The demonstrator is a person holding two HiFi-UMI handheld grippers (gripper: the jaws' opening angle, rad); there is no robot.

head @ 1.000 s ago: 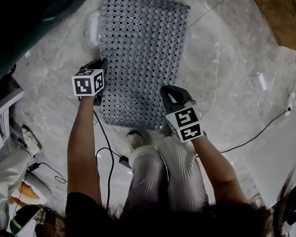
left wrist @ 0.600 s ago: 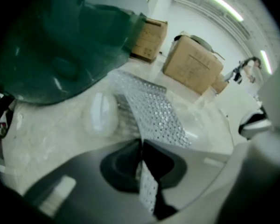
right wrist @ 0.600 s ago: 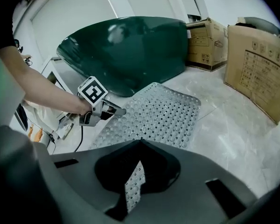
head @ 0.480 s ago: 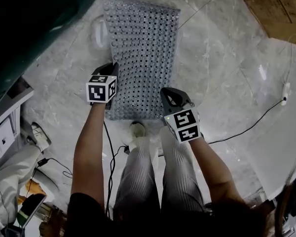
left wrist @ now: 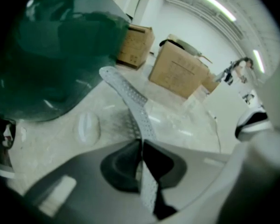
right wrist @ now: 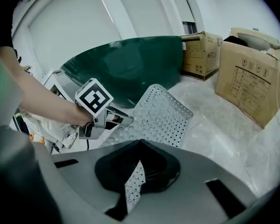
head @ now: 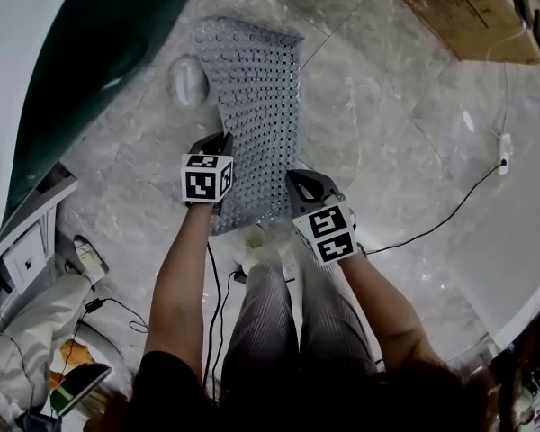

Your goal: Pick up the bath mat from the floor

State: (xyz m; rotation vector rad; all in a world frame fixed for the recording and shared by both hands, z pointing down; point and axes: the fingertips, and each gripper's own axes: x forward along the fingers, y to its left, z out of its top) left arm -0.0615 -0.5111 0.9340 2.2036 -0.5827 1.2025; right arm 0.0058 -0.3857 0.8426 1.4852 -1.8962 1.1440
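found left gripper point(left wrist: 141, 146) with jaws pressed almost fully together on the near left edge of the bath mat point(head: 256, 106); saw the thin sheet edge-on in that grip. found right gripper point(right wrist: 137, 158) likewise clamped on the near right edge, with a flap of mat pinched between its jaws. noted mat as grey, flexible, dotted all over with holes; stretched forward and down from both grippers, near end raised off the floor point(head: 387, 151), far end low ahead of them; could not tell whether that far end touched the floor. listed ahead of the left gripper, just left of the mat: white oval lump point(head: 187, 79) on the floor. listed further left: dark green curved tub point(head: 99, 43). listed well ahead and right of the right gripper: cardboard boxes point(head: 459, 12). listed right of the right gripper: black cable point(head: 432, 228) and white power strip point(head: 502, 151).
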